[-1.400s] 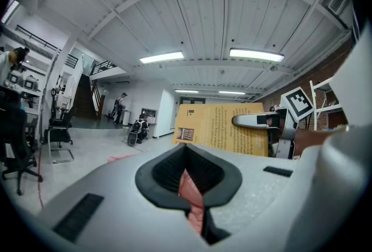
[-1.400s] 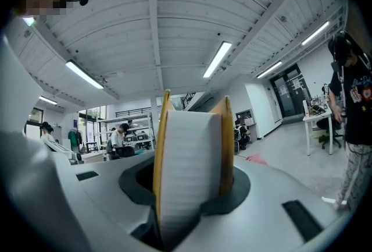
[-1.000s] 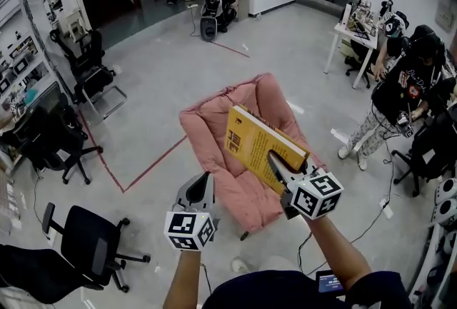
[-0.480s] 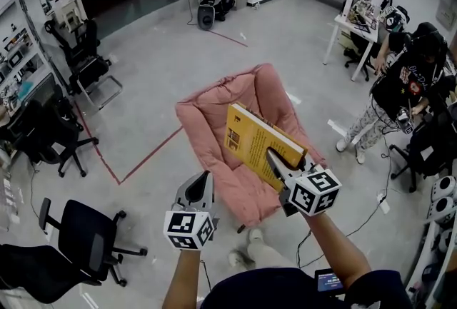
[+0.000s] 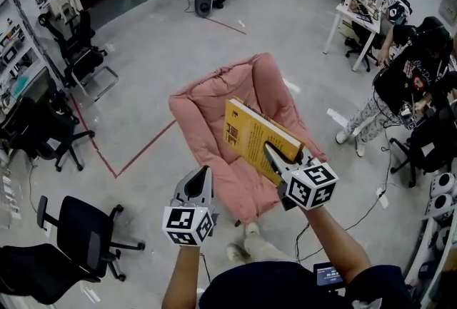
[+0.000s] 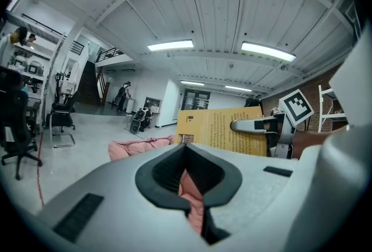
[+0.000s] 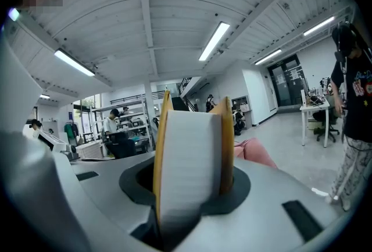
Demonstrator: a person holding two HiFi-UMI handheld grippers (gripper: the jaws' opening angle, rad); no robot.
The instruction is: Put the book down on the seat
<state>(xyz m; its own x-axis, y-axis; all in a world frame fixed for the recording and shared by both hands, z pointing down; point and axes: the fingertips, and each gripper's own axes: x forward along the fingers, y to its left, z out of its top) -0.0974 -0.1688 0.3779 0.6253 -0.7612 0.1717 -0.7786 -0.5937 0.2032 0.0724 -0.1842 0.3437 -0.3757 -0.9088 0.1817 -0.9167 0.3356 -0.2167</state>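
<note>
Fingers of right gripper (image 5: 270, 152) clamp book (image 5: 246, 130) over seat (image 5: 207, 108); left gripper (image 5: 206, 173) closed, empty; both point forward.

Bright even overhead light, fisheye-warped edges

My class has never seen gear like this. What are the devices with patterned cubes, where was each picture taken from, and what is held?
A person holds a hand-operated gripper in each hand; the marker cubes belong to them. The head view comes from a camera on the person's head, looking down. The other two cameras ride on the grippers, looking along their jaws. The right gripper clamps a yellow book above a pink seat on the floor. The left gripper is empty, jaws together.
</note>
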